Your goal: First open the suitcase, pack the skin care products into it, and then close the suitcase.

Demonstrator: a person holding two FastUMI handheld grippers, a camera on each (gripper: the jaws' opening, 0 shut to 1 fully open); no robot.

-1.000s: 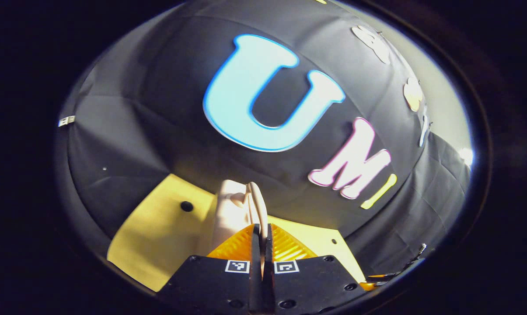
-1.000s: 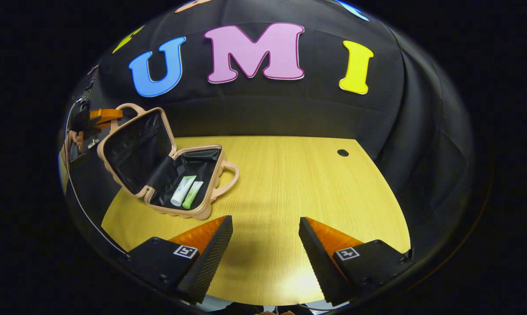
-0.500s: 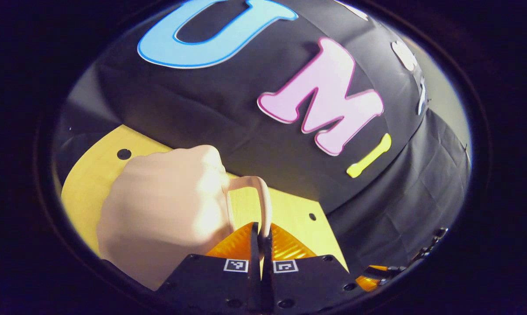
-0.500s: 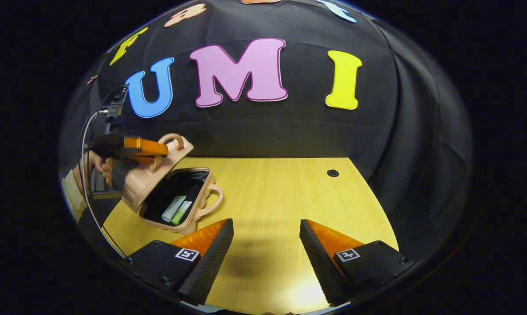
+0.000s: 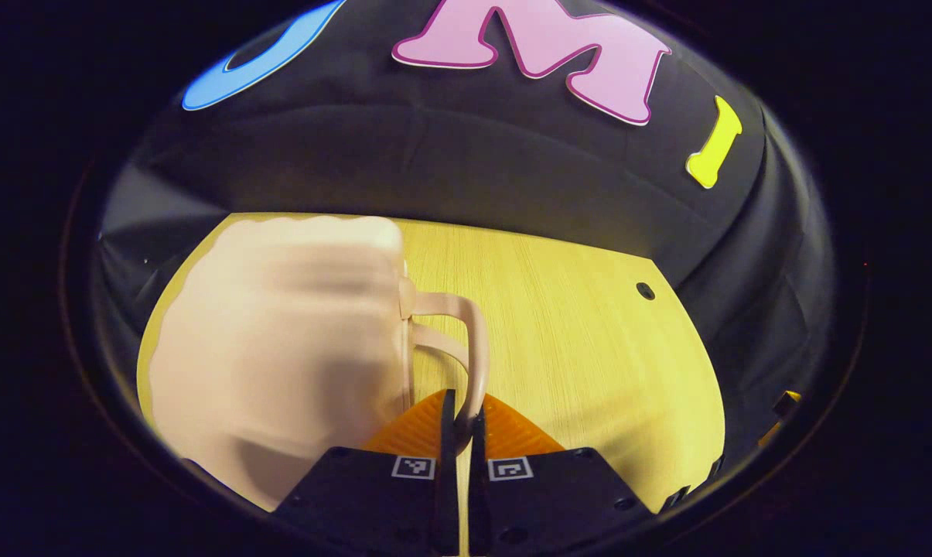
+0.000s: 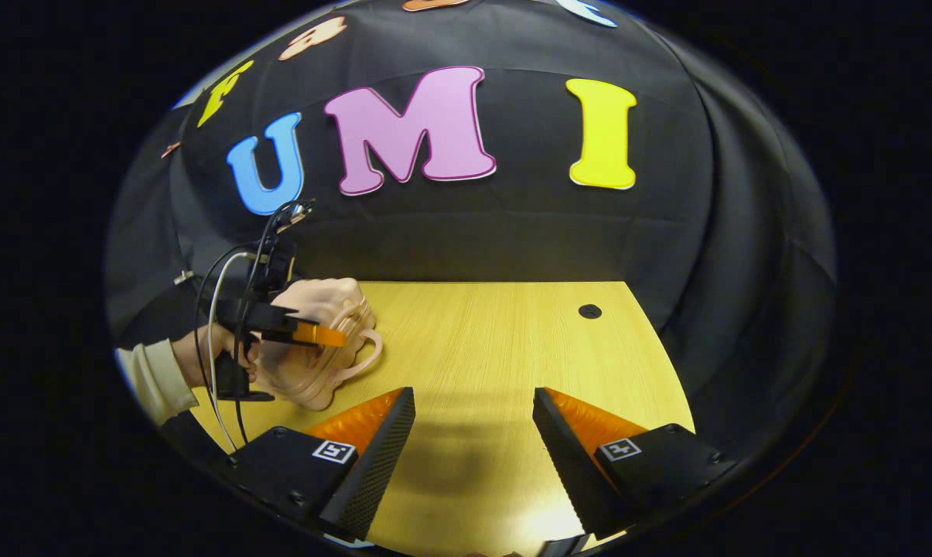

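The small pink suitcase (image 5: pixel 280 348) lies on the wooden table (image 5: pixel 589 348) with its lid down over the base, blurred in the left gripper view. My left gripper (image 5: pixel 459 422) is shut on the lid's handle (image 5: pixel 473 348), which loops up in front of its fingers. In the right gripper view the same suitcase (image 6: pixel 319 363) sits at the left with the left gripper (image 6: pixel 328 336) over it, held by a hand (image 6: pixel 210 360). The skin care tubes are hidden inside. My right gripper (image 6: pixel 473 410) is open above bare table, to the right of the suitcase.
A light sleeve (image 6: pixel 152 379) and a white cable (image 6: pixel 214 325) trail from the left gripper at the table's left edge. A dark hole (image 6: pixel 589 311) marks the table near the back right. The black cloth wall stands close behind the table.
The left gripper swung the lid down by its handle, from upright to closed over the base. The tubes, visible before, are now covered. The right gripper stayed open, nearly still.
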